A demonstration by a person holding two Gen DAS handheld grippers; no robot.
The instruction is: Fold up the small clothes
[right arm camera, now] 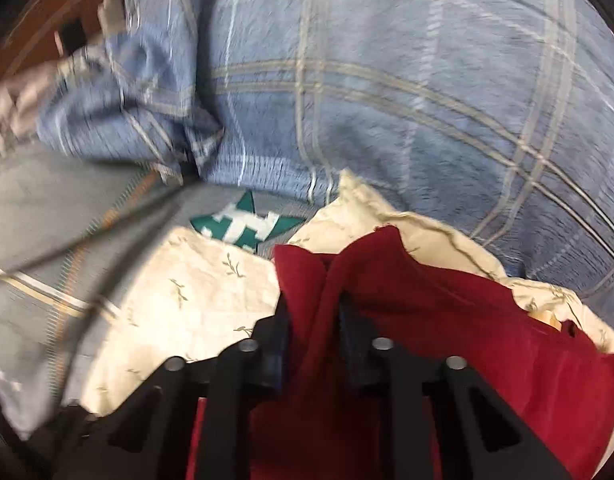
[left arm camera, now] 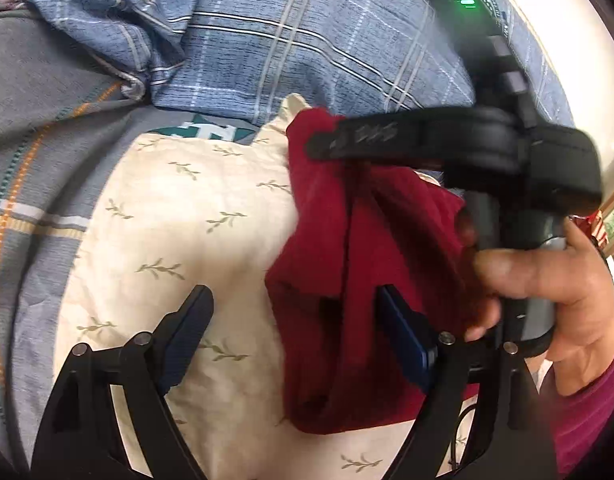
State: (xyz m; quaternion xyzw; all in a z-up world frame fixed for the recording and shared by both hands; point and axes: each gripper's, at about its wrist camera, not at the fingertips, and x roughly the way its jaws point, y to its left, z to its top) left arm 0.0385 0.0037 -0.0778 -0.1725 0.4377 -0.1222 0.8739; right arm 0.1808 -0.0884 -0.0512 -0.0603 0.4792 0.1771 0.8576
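Observation:
A small dark red garment [left arm camera: 339, 280] hangs bunched over a cream pillow with a leaf print [left arm camera: 179, 240]. My left gripper [left arm camera: 295, 320] is open; its right finger [left arm camera: 403, 332] touches the red cloth and its left finger [left arm camera: 187, 332] stands over the pillow. In the left wrist view the right gripper's body [left arm camera: 487, 152] and the hand holding it are above the cloth at the right. In the right wrist view my right gripper [right arm camera: 313, 320] is shut on a fold of the red garment [right arm camera: 447, 320], which drapes down to the right.
A blue plaid blanket [left arm camera: 315, 40] fills the back, also in the right wrist view [right arm camera: 387, 80]. A grey striped sheet [left arm camera: 47, 140] lies at the left. A teal and white patch [right arm camera: 247, 224] shows behind the pillow [right arm camera: 195, 280].

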